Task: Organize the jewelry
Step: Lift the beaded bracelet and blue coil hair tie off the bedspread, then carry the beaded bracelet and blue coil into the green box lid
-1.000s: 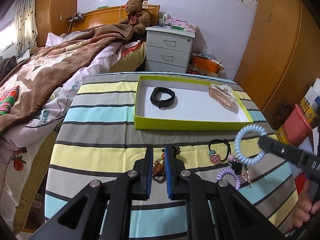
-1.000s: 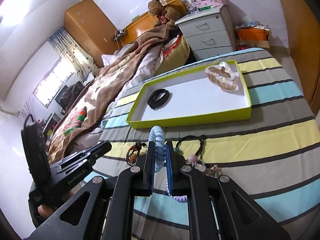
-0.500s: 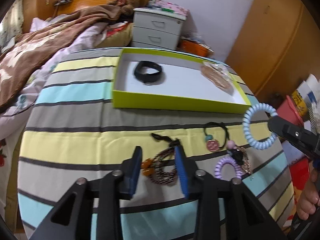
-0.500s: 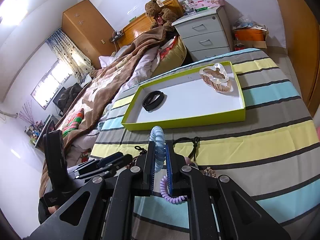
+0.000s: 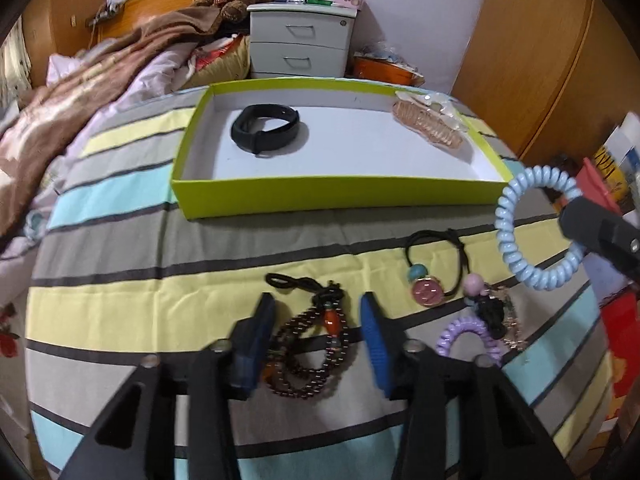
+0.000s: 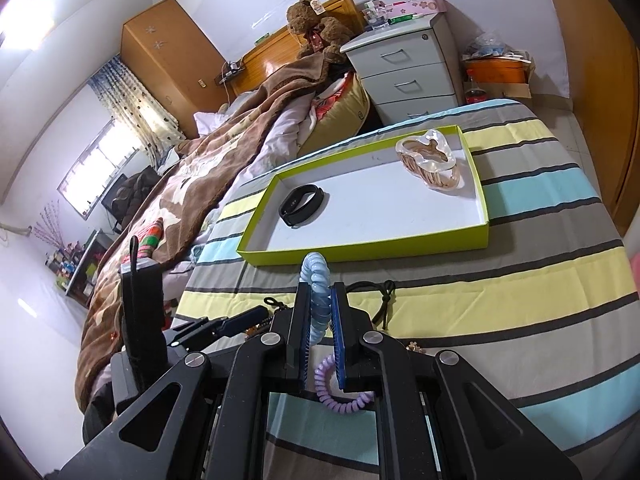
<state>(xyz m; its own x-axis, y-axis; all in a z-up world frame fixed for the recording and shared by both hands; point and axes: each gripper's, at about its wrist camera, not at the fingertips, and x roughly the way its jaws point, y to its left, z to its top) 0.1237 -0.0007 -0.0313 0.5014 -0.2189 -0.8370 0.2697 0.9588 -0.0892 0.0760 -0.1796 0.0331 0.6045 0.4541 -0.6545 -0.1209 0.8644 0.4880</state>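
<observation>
Jaws of the left gripper (image 5: 318, 322) are spread wide, flanking the beaded bracelet (image 5: 312, 354) on the striped desk (image 5: 120, 308). The blue coil (image 6: 316, 296) is clamped in the right gripper (image 6: 320, 320), raised just short of the tray (image 5: 320, 200) near edge. Open white floor is seen between the black band (image 5: 266, 130) and the clip (image 5: 426, 124). No writing can be read.

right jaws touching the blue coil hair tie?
Touching. Right wrist view: right gripper jaws press both sides of the blue coil hair tie, lifted off the cloth.
</observation>
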